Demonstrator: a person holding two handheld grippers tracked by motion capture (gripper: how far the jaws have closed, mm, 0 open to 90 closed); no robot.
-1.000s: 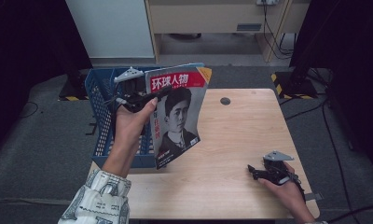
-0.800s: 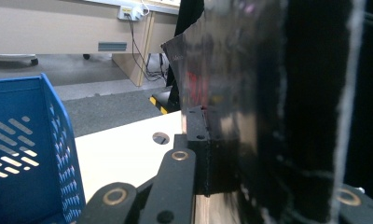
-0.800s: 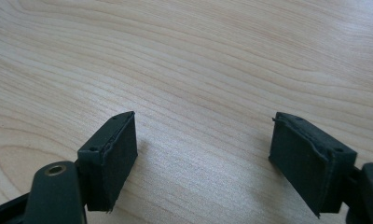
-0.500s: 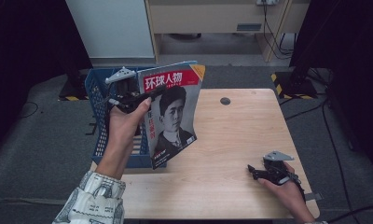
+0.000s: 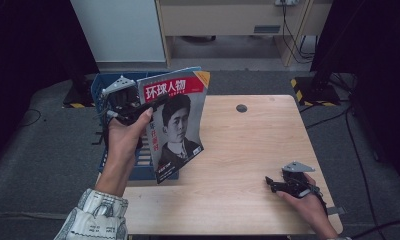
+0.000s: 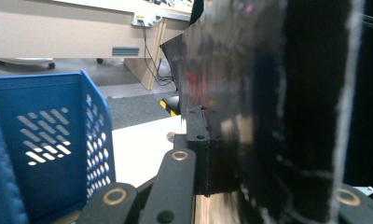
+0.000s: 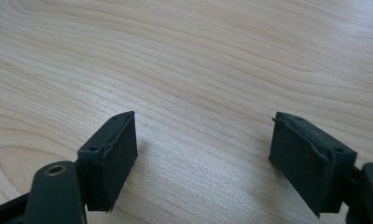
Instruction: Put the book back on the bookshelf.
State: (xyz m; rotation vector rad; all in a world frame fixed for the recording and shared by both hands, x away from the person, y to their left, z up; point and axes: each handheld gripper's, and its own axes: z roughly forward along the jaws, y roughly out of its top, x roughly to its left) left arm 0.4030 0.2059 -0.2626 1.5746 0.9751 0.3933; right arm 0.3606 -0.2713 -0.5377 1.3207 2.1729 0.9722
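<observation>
A magazine (image 5: 175, 122) with a red title band and a portrait on its cover hangs upright above the table's left edge. My left gripper (image 5: 150, 106) is shut on its left edge, near the top. In the left gripper view the magazine's dark glossy side (image 6: 268, 107) stands between the pads (image 6: 197, 154), close to the camera. A blue perforated basket (image 5: 105, 92) stands just left of the table, behind the hand. My right gripper (image 5: 271, 183) rests near the table's front right corner, jaws open. In the right gripper view its gripper (image 7: 203, 154) has only bare wood between the pads.
The light wooden table (image 5: 248, 150) has a small round dark disc (image 5: 242, 108) near its far edge. The blue basket wall (image 6: 44, 149) rises at the left in the left gripper view. White and beige cabinets (image 5: 228, 20) stand beyond the table, with cables on the floor.
My left hand has carried the magazine a little to the left, toward the blue basket. The right hand has stayed where it was.
</observation>
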